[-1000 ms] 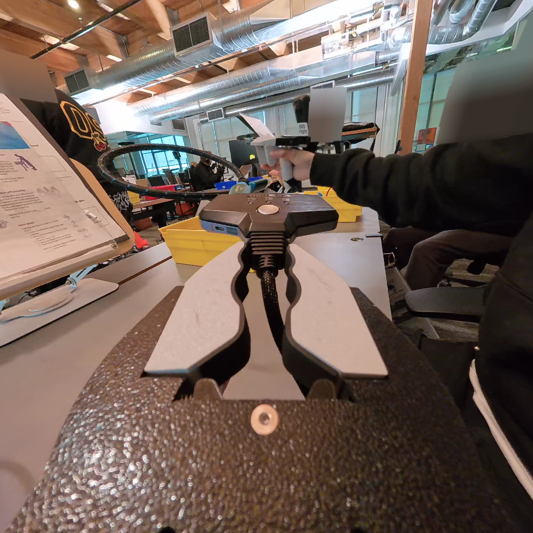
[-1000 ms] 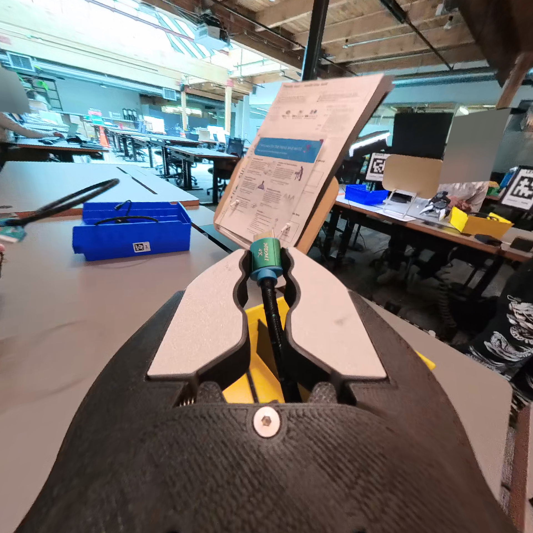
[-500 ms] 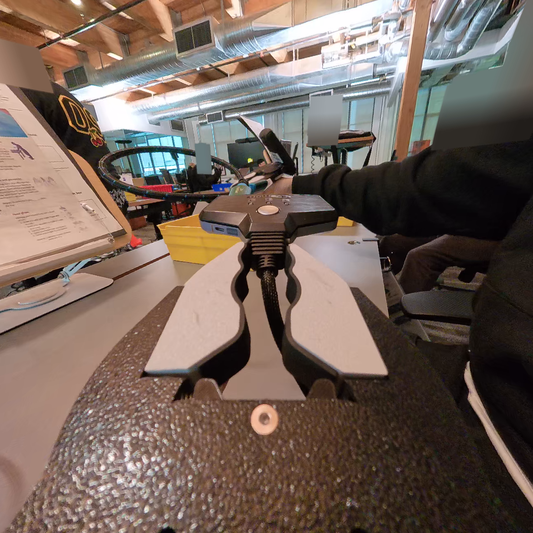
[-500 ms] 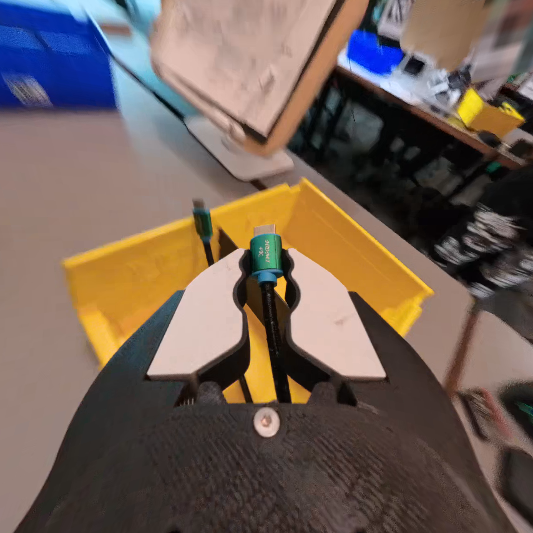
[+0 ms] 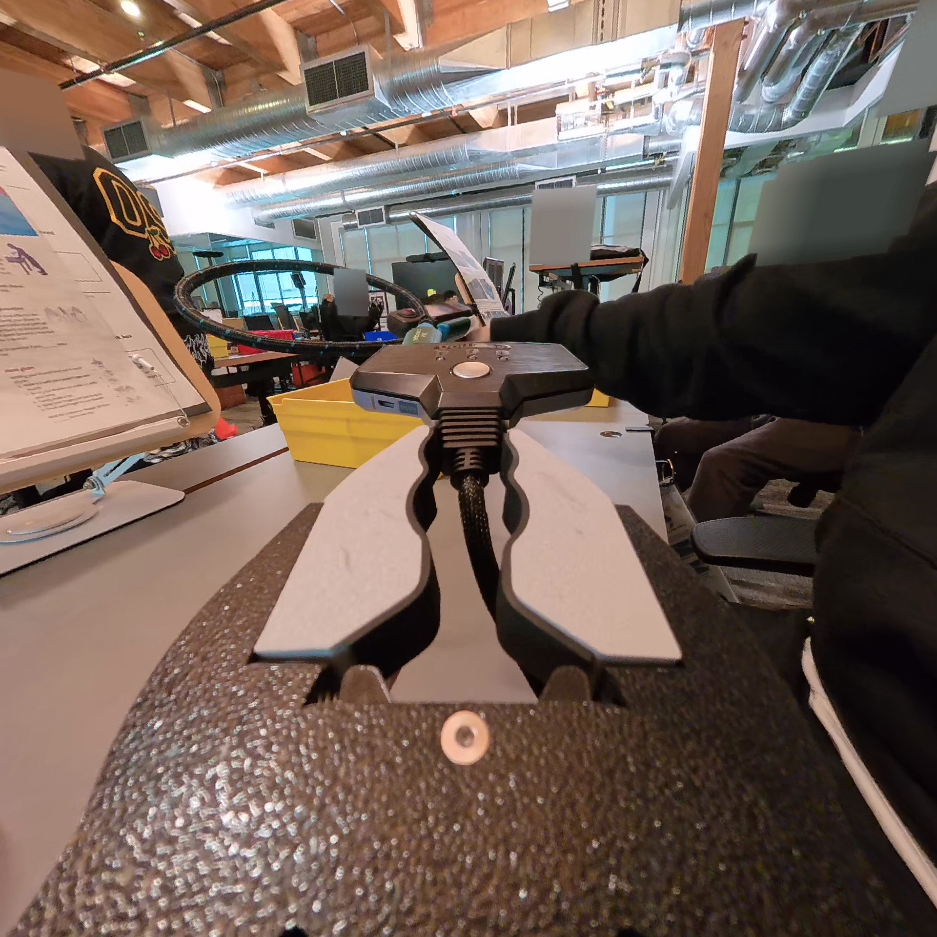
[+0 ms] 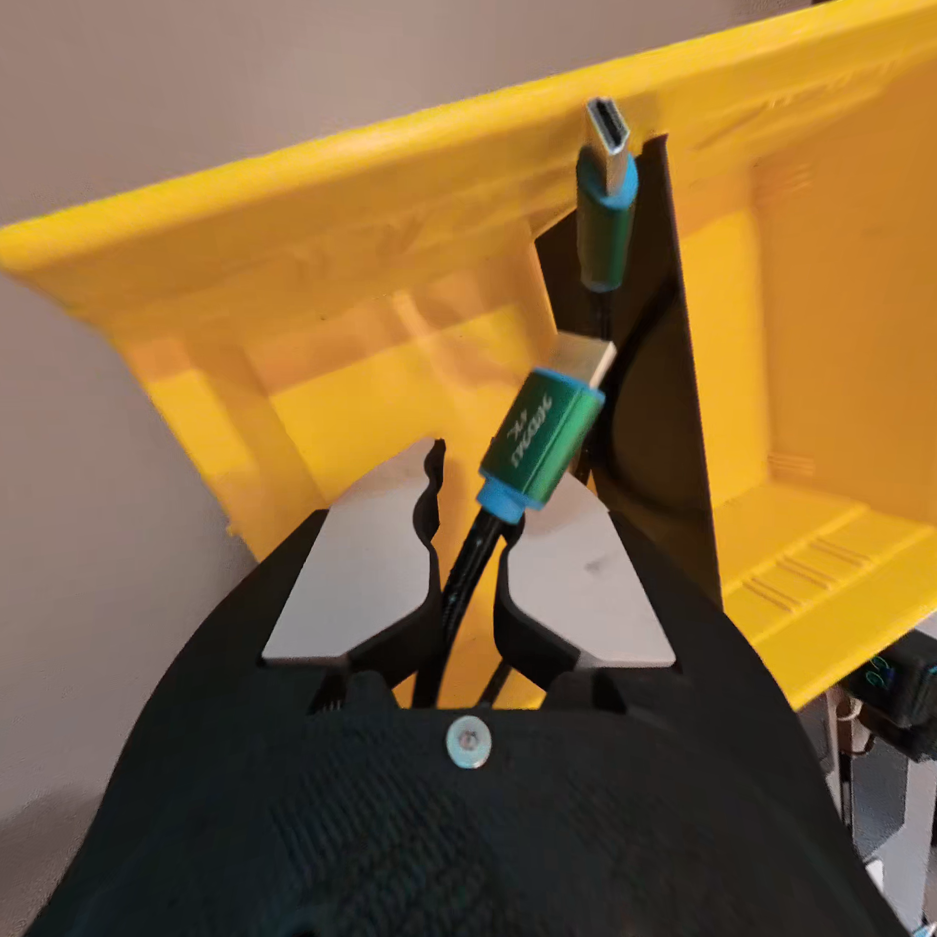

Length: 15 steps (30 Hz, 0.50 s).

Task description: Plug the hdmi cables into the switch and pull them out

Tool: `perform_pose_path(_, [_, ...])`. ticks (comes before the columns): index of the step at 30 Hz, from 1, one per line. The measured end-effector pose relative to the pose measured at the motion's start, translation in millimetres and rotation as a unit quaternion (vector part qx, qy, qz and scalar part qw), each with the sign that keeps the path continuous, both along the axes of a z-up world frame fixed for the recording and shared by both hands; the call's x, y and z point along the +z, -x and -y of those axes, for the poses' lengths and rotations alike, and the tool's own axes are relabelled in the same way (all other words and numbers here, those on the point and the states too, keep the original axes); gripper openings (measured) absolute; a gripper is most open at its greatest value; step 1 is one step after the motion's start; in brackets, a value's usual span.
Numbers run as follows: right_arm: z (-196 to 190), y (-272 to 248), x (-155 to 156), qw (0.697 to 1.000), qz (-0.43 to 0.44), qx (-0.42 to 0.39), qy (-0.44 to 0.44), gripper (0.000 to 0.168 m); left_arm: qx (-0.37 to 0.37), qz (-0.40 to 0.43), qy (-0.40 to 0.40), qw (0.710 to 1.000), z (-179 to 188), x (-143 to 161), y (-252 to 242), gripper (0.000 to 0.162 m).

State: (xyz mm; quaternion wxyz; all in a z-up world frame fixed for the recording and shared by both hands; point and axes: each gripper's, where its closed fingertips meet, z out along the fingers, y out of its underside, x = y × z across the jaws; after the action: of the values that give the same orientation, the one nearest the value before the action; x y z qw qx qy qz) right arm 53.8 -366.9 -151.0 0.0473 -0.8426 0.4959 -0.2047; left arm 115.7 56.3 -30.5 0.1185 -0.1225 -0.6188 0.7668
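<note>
Over yellow bin point(image 6: 355, 203): R tongs point(image 6: 469, 499) now parted, plug point(image 6: 540, 446) tilted.

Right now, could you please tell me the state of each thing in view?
Left hand-held gripper: shut on switch's cable.
Switch: held up, side port empty.
Right hand-held gripper: open.
HDMI plug: unplugged, tilted, over yellow bin.
Second plug: unplugged, in bin.

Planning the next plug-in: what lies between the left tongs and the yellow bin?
In the left wrist view, the black switch lies between them. The left tongs are shut on its cable collar, and it sits raised in front of the yellow bin.
</note>
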Motion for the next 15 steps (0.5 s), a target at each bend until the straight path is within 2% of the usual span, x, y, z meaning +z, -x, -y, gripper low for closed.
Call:
perform_pose_path(2, [-6.3, 0.6, 9.3, 1.000, 0.019, -0.005, -0.010, 0.028, 0.000, -0.002, 0.001, 1.000, -1.0, -0.5, -0.4, 0.022])
perform_pose_path(5, [-28.9, 12.9, 27.9, 0.996, 0.032, 0.000, -0.083, 0.046, -0.003, -0.002, 0.002, 1.000, -1.6, -0.9, 0.4, 0.022])
perform_pose_path(9, [-23.1, 27.0, 54.8, 0.996, 0.063, -0.019, -0.066, 0.057, -0.008, -0.003, 0.004, 1.000, 0.4, -1.0, 1.6, 0.022])
perform_pose_path(11, [-26.2, 27.1, 74.3, 0.991, 0.110, -0.026, -0.070, 0.062, -0.009, -0.004, 0.003, 1.000, 2.1, -1.7, 2.6, 0.022])
perform_pose_path(13, [-45.8, 20.1, 103.0, 0.975, 0.192, -0.026, -0.107, 0.063, -0.009, -0.001, 0.001, 1.000, 3.6, -2.5, 4.3, 0.022])
perform_pose_path(15, [-98.4, 14.1, 137.0, 0.936, 0.284, 0.011, -0.210, 0.064, -0.007, 0.004, -0.001, 1.000, 5.3, -3.3, 5.6, 0.022])
